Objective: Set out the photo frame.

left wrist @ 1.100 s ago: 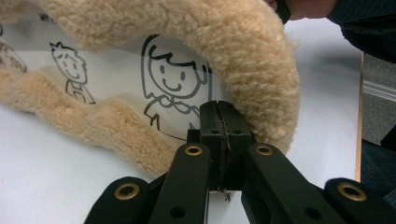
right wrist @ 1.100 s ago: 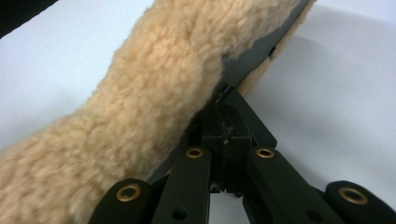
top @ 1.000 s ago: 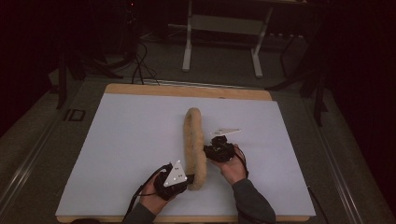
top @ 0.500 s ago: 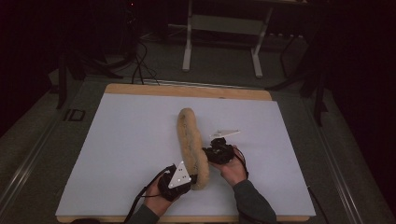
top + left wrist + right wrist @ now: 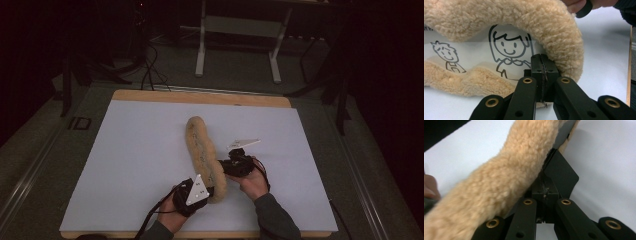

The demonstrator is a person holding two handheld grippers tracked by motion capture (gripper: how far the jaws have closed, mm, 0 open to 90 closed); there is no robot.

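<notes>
Two grippers share one item: a long tan fleece piece [image 5: 204, 152] with a white cartoon-printed lining [image 5: 506, 50], lying near the middle of the white counter [image 5: 125, 165], its near end toward the person.

Left gripper [image 5: 196, 191]: jaws together, clamped on the lining edge at the near end, seen close in the left gripper view [image 5: 543, 72]. Right gripper [image 5: 235, 164]: jaws together, pinching a thin edge on the item's right side beneath the pile [image 5: 546, 188]; exactly what layer it bites is hard to tell.

Risks, as I judge them: both grips are on thin edges, so any pull apart could slip the fabric out; lifting unevenly would let the far, unsupported end drag or twist; the fold could flop shut and hide the lining.

Pose: both hands low at the near edge of the counter, the left hand [image 5: 175, 212] angled up-right, the right hand [image 5: 252, 180] angled left toward the fleece, close together.
</notes>
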